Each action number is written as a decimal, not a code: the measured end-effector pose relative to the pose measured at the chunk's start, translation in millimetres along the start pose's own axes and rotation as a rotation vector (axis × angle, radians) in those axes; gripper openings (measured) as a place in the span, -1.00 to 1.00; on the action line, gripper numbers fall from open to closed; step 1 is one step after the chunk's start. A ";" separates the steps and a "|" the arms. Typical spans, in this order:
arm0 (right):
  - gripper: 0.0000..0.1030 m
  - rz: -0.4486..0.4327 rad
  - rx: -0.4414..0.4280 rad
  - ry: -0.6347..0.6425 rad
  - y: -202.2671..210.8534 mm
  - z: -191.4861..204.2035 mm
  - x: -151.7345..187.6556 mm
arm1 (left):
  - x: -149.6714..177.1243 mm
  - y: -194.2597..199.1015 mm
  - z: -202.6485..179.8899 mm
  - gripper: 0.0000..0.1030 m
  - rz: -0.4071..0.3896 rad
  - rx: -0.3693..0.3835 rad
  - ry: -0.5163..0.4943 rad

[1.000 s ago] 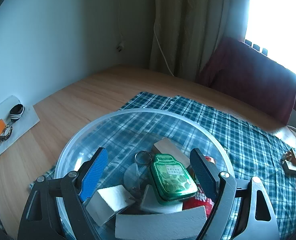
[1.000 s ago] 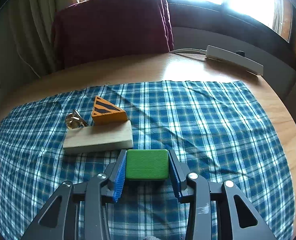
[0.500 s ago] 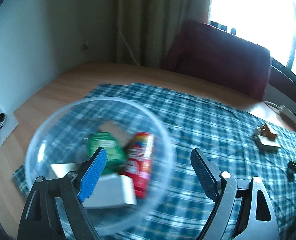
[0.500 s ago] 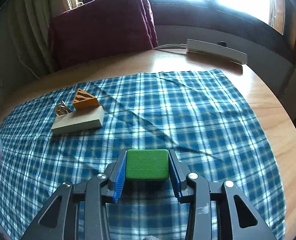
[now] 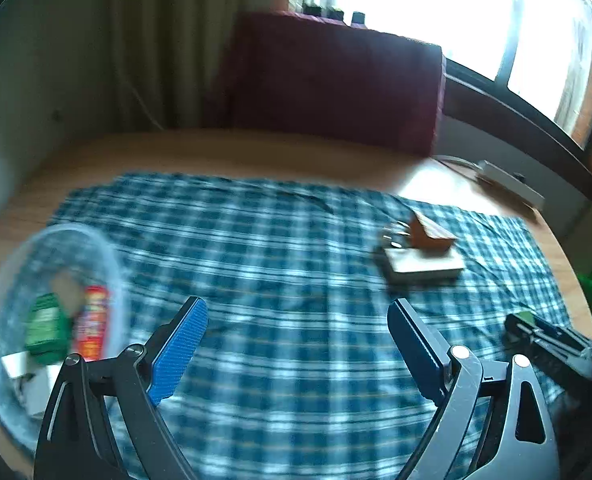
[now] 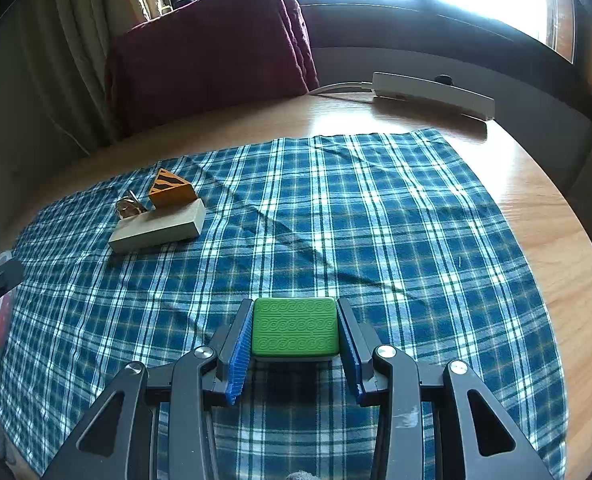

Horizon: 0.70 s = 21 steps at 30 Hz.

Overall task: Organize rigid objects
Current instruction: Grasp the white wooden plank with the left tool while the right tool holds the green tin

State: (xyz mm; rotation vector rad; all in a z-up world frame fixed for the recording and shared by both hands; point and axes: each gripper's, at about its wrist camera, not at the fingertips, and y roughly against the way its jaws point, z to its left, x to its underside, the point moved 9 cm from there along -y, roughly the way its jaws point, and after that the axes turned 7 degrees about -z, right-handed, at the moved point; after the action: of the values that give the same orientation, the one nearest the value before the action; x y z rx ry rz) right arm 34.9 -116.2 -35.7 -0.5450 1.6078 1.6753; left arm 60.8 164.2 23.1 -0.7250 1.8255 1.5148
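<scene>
My right gripper is shut on a green patterned box, held above the blue plaid cloth. My left gripper is open and holds nothing over the same cloth. A clear plastic bowl sits at the left of the left wrist view, with a green tin, a red tin and white blocks inside. A pale wooden block lies on the cloth with an orange striped wedge and a metal key ring behind it; the block also shows blurred in the left wrist view.
A maroon-covered chair back stands beyond the round wooden table. A white power strip lies at the table's far right edge. The right gripper's body shows at the right of the left wrist view.
My left gripper has swung right, away from above the bowl, which has slid to the view's left edge. My right gripper has risen and drawn back from the wooden block, still holding the green box.
</scene>
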 end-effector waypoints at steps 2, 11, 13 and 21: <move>-0.17 -0.002 -0.002 0.003 1.1 -1.5 1.1 | -3.6 -8.1 -15.1 0.79 0.013 0.013 -0.019; 0.31 0.000 -0.026 -0.029 8.4 -3.9 6.9 | -12.2 -44.5 -69.4 0.79 0.069 0.053 -0.076; 0.31 0.001 -0.027 -0.041 9.4 -5.9 7.7 | -11.6 -53.5 -79.7 0.79 0.084 0.061 -0.083; 0.43 0.004 0.001 -0.028 9.5 -14.4 4.7 | -12.6 -86.5 -112.0 0.79 0.127 0.090 -0.097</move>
State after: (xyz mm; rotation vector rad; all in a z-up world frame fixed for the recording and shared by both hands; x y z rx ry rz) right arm 22.1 -128.7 -34.6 -0.5158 1.5902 1.6778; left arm 119.7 38.6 -7.6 -0.4925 1.8836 1.5094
